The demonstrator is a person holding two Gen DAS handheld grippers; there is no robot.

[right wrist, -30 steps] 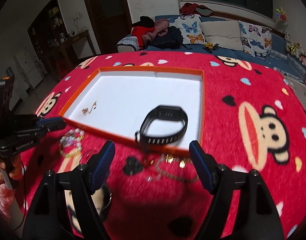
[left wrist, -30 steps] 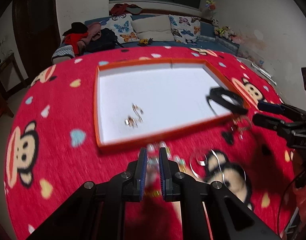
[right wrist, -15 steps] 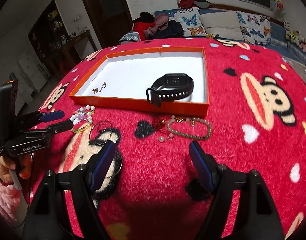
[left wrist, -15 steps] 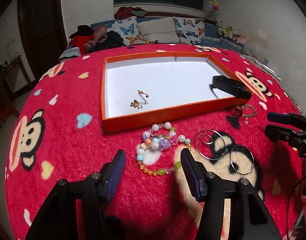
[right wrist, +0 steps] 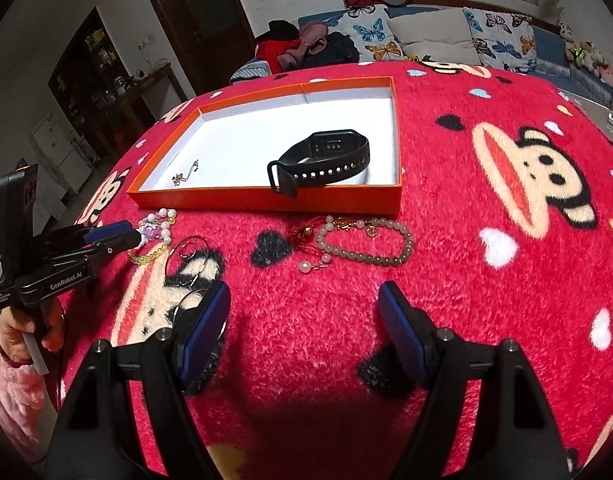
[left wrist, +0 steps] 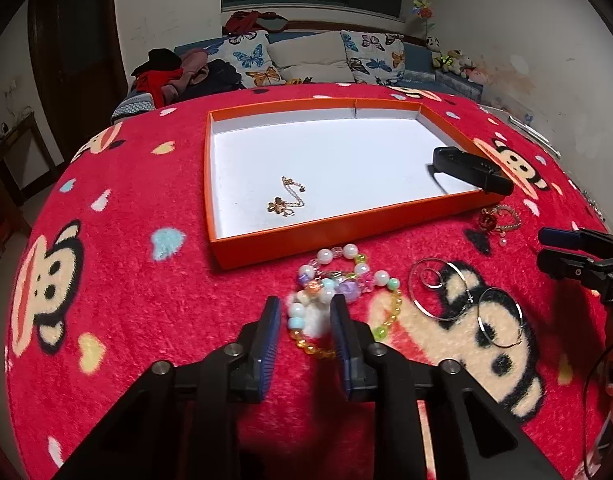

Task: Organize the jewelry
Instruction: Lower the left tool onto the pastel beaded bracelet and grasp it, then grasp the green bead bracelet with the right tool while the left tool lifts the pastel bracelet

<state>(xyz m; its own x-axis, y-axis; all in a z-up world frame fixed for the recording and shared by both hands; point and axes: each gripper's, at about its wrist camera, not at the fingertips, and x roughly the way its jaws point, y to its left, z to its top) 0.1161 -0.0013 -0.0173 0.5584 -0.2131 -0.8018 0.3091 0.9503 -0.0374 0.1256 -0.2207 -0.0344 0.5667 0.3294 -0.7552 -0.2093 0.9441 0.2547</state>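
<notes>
- The tray (left wrist: 290,236) holds the watch (right wrist: 326,160) and a small chain (left wrist: 286,202), as half a second ago.
- The right tongs (right wrist: 304,312) remain wide apart over bare table (left wrist: 118,292), holding nothing.
- The left tongs (left wrist: 304,320) have narrowed from wide apart and now straddle the bead bracelet's (left wrist: 338,280) near beads, not yet clamped; a pickup looks imminent.
</notes>
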